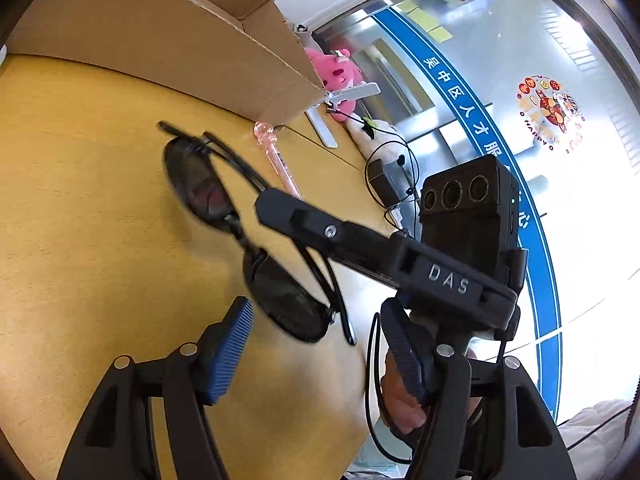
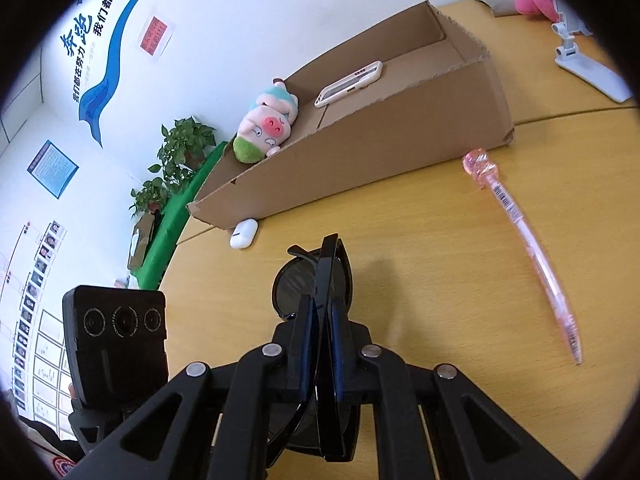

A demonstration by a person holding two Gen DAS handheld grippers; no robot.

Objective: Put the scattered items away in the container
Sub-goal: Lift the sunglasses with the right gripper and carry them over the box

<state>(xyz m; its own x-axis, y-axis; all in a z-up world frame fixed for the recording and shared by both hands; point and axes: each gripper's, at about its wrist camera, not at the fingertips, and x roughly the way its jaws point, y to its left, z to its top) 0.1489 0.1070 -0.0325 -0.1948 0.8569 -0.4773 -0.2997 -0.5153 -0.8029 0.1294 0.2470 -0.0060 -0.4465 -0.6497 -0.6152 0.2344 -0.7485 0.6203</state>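
Note:
Black sunglasses [image 1: 224, 216] hang above the yellow table, folded. My right gripper [image 2: 320, 316] is shut on the sunglasses [image 2: 320, 276] and shows in the left wrist view [image 1: 272, 204] from the side. My left gripper [image 1: 320, 344] is open and empty just below the glasses. The cardboard box [image 2: 400, 128] stands at the back of the table; it holds a white phone [image 2: 348, 84] and a pig plush [image 2: 268, 124]. A pink pen [image 2: 524, 248] lies on the table to the right, also in the left wrist view [image 1: 276, 156]. A white earbud case [image 2: 243, 233] lies by the box's near left corner.
A pink plush [image 1: 338, 76] and a white stand [image 2: 588, 68] sit beyond the box's right end. A small black device with cables [image 1: 384, 180] lies at the table's edge. Potted plants [image 2: 176, 160] stand behind the table on the left.

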